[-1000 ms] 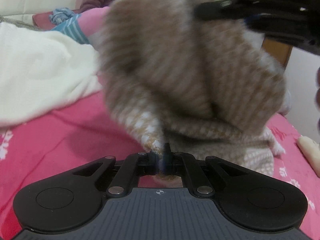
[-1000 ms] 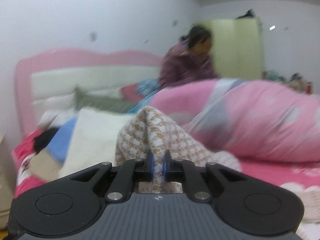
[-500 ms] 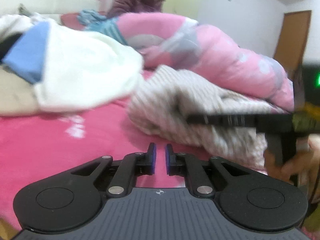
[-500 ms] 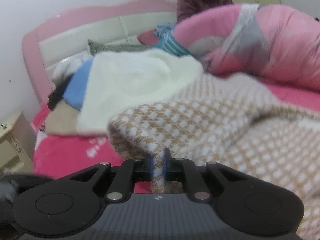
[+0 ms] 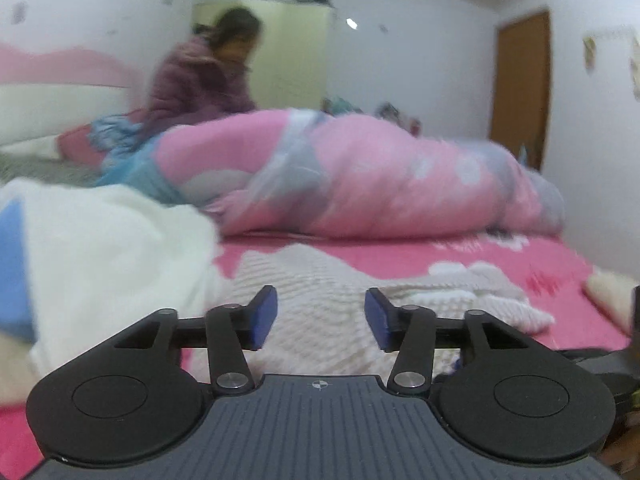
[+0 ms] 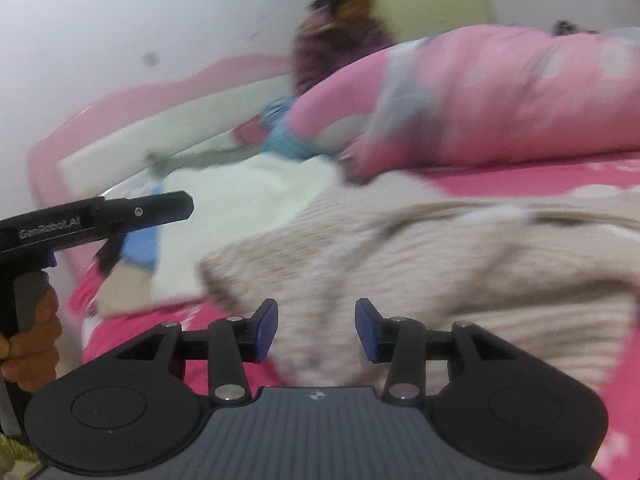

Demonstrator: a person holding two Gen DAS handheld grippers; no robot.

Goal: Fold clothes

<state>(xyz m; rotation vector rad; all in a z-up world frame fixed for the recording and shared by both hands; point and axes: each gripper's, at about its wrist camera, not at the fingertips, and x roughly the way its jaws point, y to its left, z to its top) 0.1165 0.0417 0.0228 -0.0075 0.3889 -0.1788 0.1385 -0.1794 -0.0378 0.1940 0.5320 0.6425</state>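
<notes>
Letting go is the step in hand, by my reading: both claws have just been opening and the garment now lies on the bed. To do it well, draw each claw straight back so no knit snags on a pad, then check that the edges lie square before the next fold.

The left gripper (image 5: pixel 320 316) stands about half wide, nothing between its 2 blue pads; the beige checked sweater (image 5: pixel 344 300) lies just ahead of and below it. To its left sits a fluffy white garment (image 5: pixel 104 248) with a blue patch, and beyond it a puffy pink quilt (image 5: pixel 380 184) rolled into a long bolster.

The right gripper (image 6: pixel 316 328) is likewise part open. A soft fold of the sweater (image 6: pixel 420 264) runs into the gap between its pads, yet they do not press on it. The knit looks thick, nubbly and limp, rumpled into ridges rather than flat. The pink bedsheet (image 6: pixel 520 178) beneath is smooth. Left of this claw, a hand (image 6: pixel 30 340) holds the other tool's grip.
</notes>
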